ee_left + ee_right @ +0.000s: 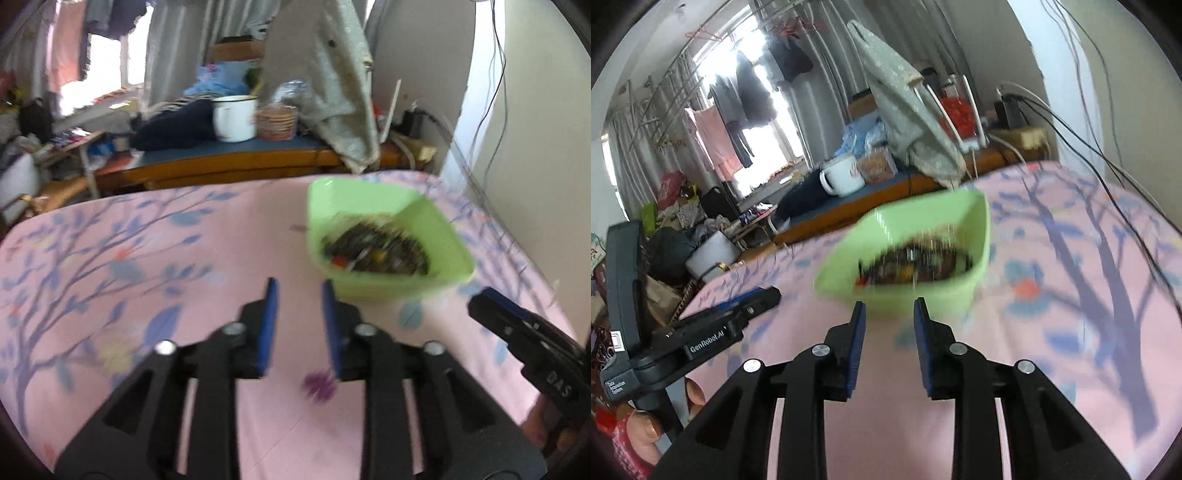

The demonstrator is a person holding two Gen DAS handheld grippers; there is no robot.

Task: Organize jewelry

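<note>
Jewelry [376,251], a dark tangled heap with red and yellow bits (too blurred to pick out single pieces), lies in the bottom of a light green square plastic bowl [369,206]. That bowl sits on a pink sheet printed with blue-purple tree branches and leaves [147,258], which covers the surface under both tools; whether it is a bed or a desk cannot be told.

Seen from the left tool [297,295], the bowl is just ahead and to the right of the blue-padded fingers [271,314], its near wall close beyond the right fingertip. The fingers stand apart with only pink sheet between them, so this tool is released and grasps nothing. The right tool enters that view low at the far right edge, its black tip near the bowl's near right corner.

From the right tool [888,314], the bowl is directly ahead, its near wall just past the fingertips. These fingers [857,332] are also spread with nothing between them: released. The left tool lies off to the left in this view, black with a blue pad, its tip near the bowl's left side but apart from it.

Beyond the sheet stands a white enamel mug [236,118] on a blue-topped wooden desk [229,151].
</note>
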